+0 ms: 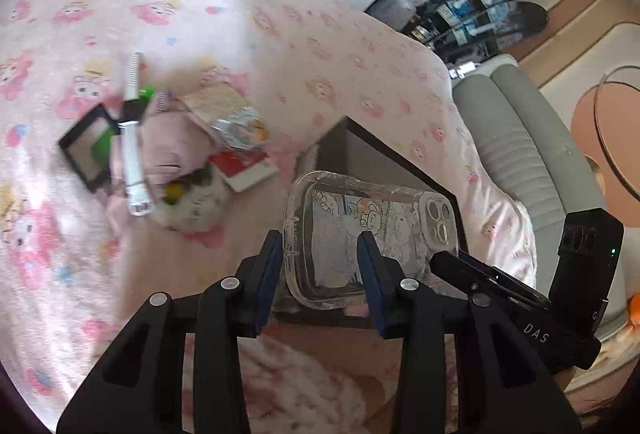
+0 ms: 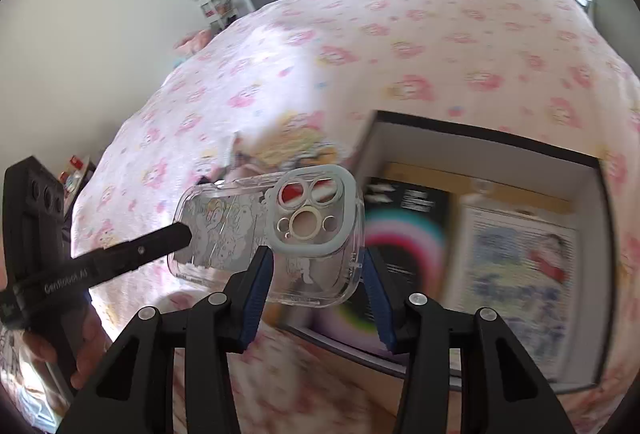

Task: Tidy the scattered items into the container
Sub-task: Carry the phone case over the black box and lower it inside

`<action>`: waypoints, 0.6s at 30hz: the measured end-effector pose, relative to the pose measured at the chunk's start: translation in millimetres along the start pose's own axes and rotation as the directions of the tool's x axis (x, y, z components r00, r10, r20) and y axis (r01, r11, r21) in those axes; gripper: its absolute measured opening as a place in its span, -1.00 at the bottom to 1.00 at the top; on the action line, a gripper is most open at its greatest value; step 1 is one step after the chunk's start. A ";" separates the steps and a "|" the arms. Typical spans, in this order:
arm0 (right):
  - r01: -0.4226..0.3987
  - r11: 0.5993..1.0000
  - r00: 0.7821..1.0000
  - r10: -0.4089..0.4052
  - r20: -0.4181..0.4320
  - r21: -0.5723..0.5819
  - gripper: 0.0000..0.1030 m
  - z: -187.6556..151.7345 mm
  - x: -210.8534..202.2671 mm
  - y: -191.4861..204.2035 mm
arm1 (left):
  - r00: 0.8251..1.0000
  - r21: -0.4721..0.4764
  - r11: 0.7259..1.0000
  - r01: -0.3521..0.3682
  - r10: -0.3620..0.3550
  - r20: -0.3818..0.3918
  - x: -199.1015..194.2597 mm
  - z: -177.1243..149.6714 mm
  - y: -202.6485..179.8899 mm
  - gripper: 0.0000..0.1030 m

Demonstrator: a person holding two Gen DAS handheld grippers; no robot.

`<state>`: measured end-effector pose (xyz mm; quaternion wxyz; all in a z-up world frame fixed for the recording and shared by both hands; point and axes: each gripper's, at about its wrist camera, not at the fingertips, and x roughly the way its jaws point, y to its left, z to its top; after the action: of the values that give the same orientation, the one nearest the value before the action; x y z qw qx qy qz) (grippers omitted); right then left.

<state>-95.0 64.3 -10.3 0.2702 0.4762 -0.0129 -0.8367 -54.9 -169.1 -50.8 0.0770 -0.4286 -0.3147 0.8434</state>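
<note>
The left gripper [image 1: 320, 246] is closed on the near end of a clear phone case [image 1: 370, 234], its blue pads pressed on the case's two long edges. The right gripper [image 2: 316, 262] is clamped on the camera end of the same case [image 2: 272, 230], so the case is held by both, lifted above the near left corner of the box [image 2: 600, 274]. Cartoon figures are printed on the case, but they are blurred and cannot be made out.

The box is dark-walled and open, set on the bed [image 2: 440, 46]. Inside it, a black booklet [image 2: 412, 218] with coloured rings is laid on the left, and a printed card or leaflet [image 2: 520, 266] on the right; its picture is smeared by blur. In the left wrist view most of the box [image 1: 384, 150] is hidden behind the case.

Farther left on the bed a heap of items is seen: a black-framed compact mirror [image 1: 90, 150], a white tube [image 1: 134, 154], a pink pouch [image 1: 172, 146], a red and white card [image 1: 246, 166] and a foil packet [image 1: 240, 128]. Some pieces in the heap cannot be told.

Both grippers are pointed steeply down toward the bed. In the right wrist view the fingers [image 2: 86, 350] of the left hand are seen wrapped around the left gripper's handle, partly cut off at the frame's edge.
</note>
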 end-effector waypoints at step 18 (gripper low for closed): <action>0.223 0.962 0.972 -0.207 -0.114 0.160 -0.18 -35.8 -4.2 -189.0 | 0.929 0.162 0.985 -0.064 0.118 -0.350 186.5 -33.1 -117.6 -0.24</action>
<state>-147.7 236.1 -79.2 0.1360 0.5358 -0.0199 -0.8331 -161.6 13.8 -120.9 0.1251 -0.5825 -0.2120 0.7747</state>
